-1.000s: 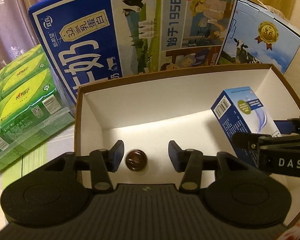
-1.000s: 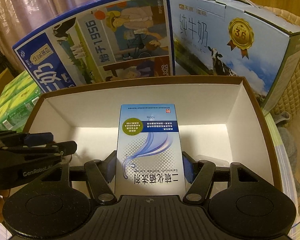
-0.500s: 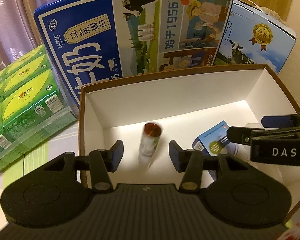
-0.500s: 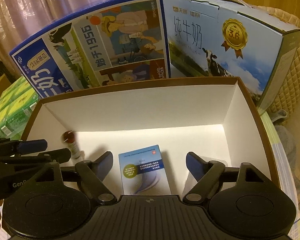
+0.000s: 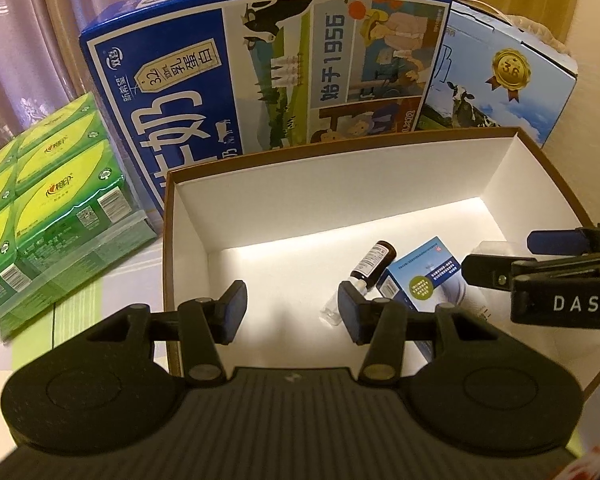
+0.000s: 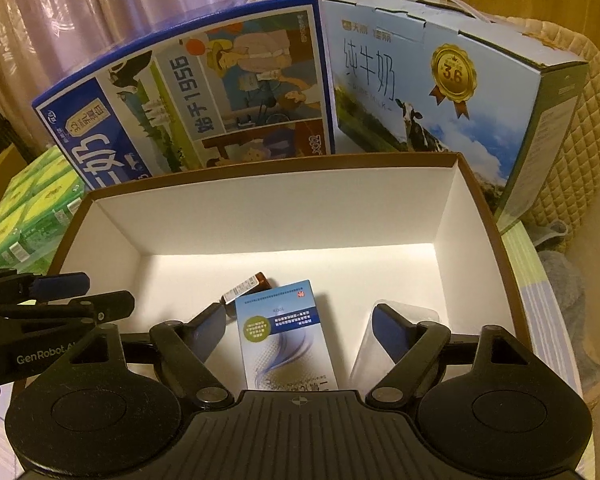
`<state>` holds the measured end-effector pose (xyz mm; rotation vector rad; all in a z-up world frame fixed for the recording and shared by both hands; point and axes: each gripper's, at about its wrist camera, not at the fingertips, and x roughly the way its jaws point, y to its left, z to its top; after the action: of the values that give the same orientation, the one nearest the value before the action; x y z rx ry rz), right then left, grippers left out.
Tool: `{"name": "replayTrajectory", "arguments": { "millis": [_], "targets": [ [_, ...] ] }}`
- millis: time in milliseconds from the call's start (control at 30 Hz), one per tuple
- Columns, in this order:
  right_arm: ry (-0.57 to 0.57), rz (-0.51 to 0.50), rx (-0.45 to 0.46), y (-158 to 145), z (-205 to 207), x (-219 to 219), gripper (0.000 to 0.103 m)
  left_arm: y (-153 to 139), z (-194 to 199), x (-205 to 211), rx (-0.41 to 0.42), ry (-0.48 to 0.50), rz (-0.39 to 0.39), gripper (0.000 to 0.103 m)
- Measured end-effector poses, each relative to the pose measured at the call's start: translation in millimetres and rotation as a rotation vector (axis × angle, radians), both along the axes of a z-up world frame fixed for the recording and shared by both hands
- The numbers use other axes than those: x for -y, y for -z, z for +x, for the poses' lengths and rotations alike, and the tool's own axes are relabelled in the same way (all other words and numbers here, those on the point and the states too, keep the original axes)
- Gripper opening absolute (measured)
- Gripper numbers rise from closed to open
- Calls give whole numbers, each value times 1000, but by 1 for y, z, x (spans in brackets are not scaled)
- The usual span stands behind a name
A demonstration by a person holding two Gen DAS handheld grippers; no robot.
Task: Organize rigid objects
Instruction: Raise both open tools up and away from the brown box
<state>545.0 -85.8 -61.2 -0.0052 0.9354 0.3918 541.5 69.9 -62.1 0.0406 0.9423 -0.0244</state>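
Both wrist cams close, angled down, sharing open box [image 5: 532,184] interior

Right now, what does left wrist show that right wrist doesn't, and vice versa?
Left wrist only: the bottle's clear cap end, and the right gripper from the side.
Right wrist only: the clear pack by its right jaw, a quilted cushion, and the left gripper from the side.
Both: white box, brown bottle, blue carton, milk cases, both jaws open and empty.

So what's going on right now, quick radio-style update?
Both tongs, left and right, open and empty over the white box. Blue carton and brown bottle lying inside. Nothing in the way.
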Motion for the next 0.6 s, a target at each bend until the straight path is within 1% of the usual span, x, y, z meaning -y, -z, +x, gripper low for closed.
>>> {"name": "replayTrajectory", "arguments": {
  "millis": [367, 600],
  "targets": [
    [-8, 4, 5, -17, -15, 8, 77, -20, -22, 5, 21, 3, -2, 46],
    [-12, 19, 24, -32, -34, 19, 77, -33, -41, 11, 28, 16, -14, 47]
  ]
}}
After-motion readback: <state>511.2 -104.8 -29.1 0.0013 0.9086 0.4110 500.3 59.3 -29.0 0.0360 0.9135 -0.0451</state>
